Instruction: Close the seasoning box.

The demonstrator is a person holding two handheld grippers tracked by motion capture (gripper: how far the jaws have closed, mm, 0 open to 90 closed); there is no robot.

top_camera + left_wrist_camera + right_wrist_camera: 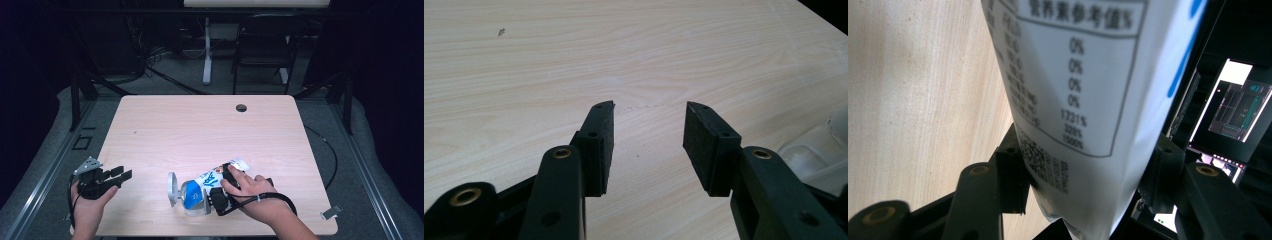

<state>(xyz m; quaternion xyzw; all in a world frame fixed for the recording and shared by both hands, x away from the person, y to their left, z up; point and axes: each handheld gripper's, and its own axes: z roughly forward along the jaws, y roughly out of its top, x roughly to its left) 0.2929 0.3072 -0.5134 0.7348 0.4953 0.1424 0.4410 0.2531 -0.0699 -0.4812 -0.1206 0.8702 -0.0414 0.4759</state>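
White-blue packet (pixel 212 181) near table's front edge

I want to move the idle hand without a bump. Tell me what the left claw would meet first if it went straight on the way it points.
The left claw stands open, aimed low across the bare table. Straight on, it would probably meet the tabletop first; the white pouch sits off to one side.

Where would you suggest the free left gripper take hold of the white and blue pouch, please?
Probably the blue lower body of the pouch, coming from the left along the table. The pouch lies flat, its printed end already between the jaws of the right gripper. The left gripper stands open beside its near left, so that end is the one exposed.
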